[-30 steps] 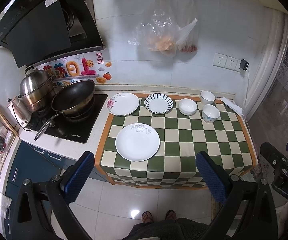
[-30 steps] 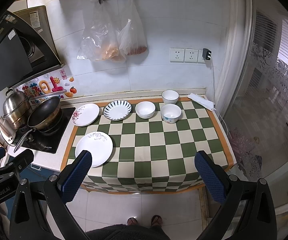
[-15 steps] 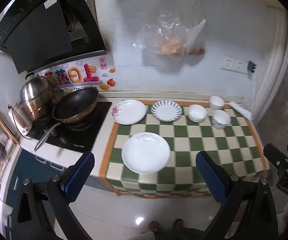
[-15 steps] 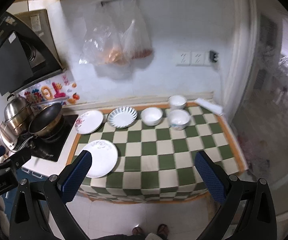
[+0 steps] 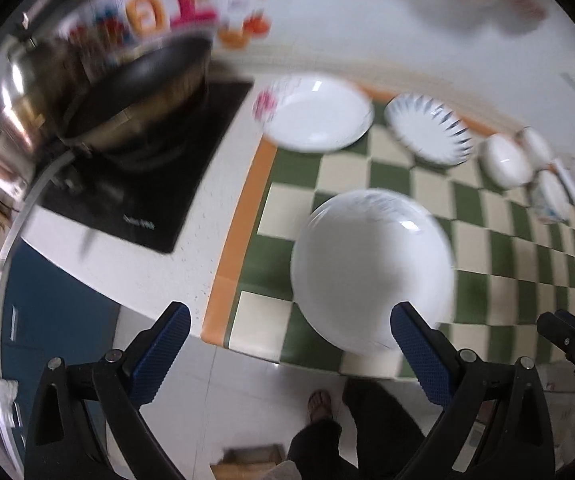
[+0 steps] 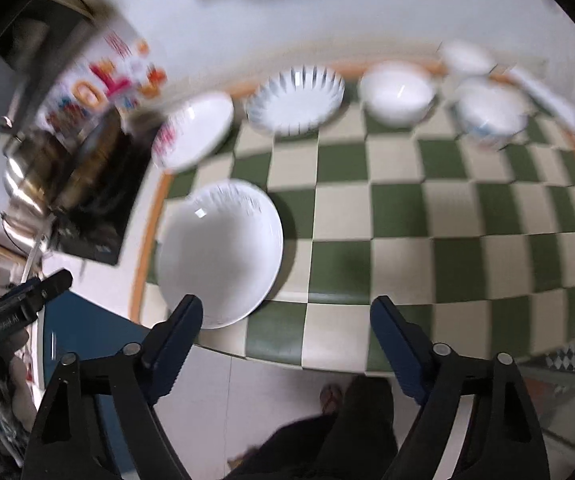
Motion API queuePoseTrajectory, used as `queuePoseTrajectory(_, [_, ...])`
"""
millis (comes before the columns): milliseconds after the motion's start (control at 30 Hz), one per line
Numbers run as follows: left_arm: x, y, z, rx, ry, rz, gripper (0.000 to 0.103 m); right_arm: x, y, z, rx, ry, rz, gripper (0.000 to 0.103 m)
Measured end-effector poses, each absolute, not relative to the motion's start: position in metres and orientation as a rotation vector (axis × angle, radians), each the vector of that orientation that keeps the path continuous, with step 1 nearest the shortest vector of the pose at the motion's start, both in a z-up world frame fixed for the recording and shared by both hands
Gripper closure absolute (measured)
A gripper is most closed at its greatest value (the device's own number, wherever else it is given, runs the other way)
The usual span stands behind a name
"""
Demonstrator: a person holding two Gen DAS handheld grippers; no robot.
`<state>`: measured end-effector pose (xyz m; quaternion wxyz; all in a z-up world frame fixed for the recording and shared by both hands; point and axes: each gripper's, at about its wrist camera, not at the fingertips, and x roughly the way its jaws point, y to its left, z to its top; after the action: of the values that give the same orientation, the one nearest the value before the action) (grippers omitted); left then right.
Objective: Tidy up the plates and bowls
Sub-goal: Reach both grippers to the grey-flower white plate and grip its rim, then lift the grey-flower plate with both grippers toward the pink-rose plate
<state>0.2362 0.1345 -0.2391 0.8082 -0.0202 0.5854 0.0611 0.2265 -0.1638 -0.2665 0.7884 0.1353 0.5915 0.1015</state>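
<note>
Holding both the left gripper (image 5: 289, 344) and the right gripper (image 6: 285, 334) with jaws apart and empty, you're poised over the near white plate (image 5: 371, 272) — probably first to stack. It lies alone on the green checkered mat (image 5: 499, 256); the floral plate (image 5: 315, 118), striped plate (image 5: 427, 132) and bowls (image 6: 397, 92) line the tiled wall, beside the wok (image 5: 135, 88) on its cooktop.

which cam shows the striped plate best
The right wrist view. There the striped plate sits near the top centre, its whole rim and dark radial stripes visible despite motion blur. In the left wrist view the same plate lies off to the upper right, smaller, more foreshortened and blurred.
</note>
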Motion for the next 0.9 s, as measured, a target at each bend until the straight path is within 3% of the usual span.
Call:
queuePoseTrajectory(233, [0.293, 0.151, -0.330, -0.141, 1.430, 0.141, 0.018, 0.303, -0.136, -0.360, 0.290, 1.456, 0.354, 0.037])
queuePoseTrajectory(367, [0.307, 0.150, -0.362, -0.154, 1.510, 0.130, 0.019, 0.329, -0.123, -0.393, 0.276, 1.516, 0.422, 0.049])
queuePoseTrajectory(533, [0.311, 0.144, -0.376, -0.184, 1.538, 0.067, 0.048, 0.344, -0.114, -0.414, 0.269, 1.562, 0.456, 0.075])
queuePoseTrajectory(633, [0.309, 0.143, -0.377, -0.230, 1.520, 0.026, 0.057, 0.353, -0.112, -0.426, 0.294, 1.593, 0.472, 0.086])
queuePoseTrajectory(700, [0.307, 0.143, -0.374, -0.237, 1.509, 0.011, 0.062, 0.355, -0.111, -0.427, 0.301, 1.591, 0.480, 0.088])
queuePoseTrajectory(900, [0.294, 0.149, -0.366, -0.278, 1.491, 0.034, 0.063, 0.358, -0.110, -0.428, 0.324, 1.577, 0.501, 0.089])
